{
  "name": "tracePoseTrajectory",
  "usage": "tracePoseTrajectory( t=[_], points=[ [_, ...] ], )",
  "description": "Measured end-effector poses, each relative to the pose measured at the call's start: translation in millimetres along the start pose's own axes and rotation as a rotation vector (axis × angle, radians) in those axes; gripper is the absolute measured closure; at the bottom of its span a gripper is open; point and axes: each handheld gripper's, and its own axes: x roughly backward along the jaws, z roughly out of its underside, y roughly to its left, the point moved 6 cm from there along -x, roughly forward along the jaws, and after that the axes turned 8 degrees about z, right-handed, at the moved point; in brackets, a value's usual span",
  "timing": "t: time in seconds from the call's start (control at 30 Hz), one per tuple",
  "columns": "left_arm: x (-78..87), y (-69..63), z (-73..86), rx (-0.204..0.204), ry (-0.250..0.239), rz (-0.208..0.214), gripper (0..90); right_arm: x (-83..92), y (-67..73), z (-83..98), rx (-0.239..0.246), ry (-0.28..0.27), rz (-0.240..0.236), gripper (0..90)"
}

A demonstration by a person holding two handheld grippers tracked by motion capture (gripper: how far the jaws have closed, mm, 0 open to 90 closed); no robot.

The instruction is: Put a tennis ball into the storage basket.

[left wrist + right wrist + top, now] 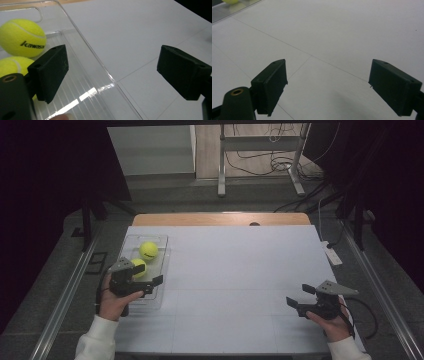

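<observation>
Two fuzzy yellow-green tennis balls sit in the clear plastic tray (161, 245) at the left side of the white worktop (240, 270). One is toward the far end (148, 250), with "Kawasaki"-style black lettering visible in the left gripper view, and the second one (139, 266) is closer to the person, partly tucked behind the left tool (154, 284). They sit close together in the tray, nearly touching from what I can see.

Left tool's jaws are apart with nothing between them. In its own view one jaw hangs over the tray's ribbed floor, the other out over the worktop, so it straddles the tray's long wall. Right tool (296, 296) is well away at the right side, jaws wide apart too, nothing held, just hovering over bare worktop.

Handling-wise, I'd guess these are easy: light, springy, felt cover gives plenty of friction so they shouldn't slip. The catch is they roll, and a squeeze off-centre will probably squirt the ball out sideways. Best bet is pinching straight across the widest part, coming from above so the tray walls don't block a jaw. The tray itself looks thin and slick, likely to skid if bumped.

Count: two balls, one tray, two tools.
</observation>
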Motion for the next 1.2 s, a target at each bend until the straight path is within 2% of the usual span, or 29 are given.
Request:
tracePoseTrajectory(
  t=[0.4, 0.5, 0.6, 1.2],
  points=[
    [-9.5, -14.3, 26.7, -0.041, 0.035, 0.019, 11.2, -1.5, 0.6, 0.9, 0.0, 0.005, 0.001, 14.9],
    [-12.6, -17.9, 32.4, -0.063, 0.047, 0.007, 10.9, -1.1, 0.9, 0.7, 0.001, 0.002, 0.004, 15.0],
    [-11.6, -20.5, 34.3, -0.058, 0.042, 0.02, 11.3, -0.5, 2.1, 0.5, 0.003, -0.001, 0.002, 15.0],
    [-8.5, -21.0, 36.1, -0.065, 0.016, 0.004, 12.0, -2.4, 4.4, 0.7, 0.007, 0.006, -0.001, 14.9]
  ],
)
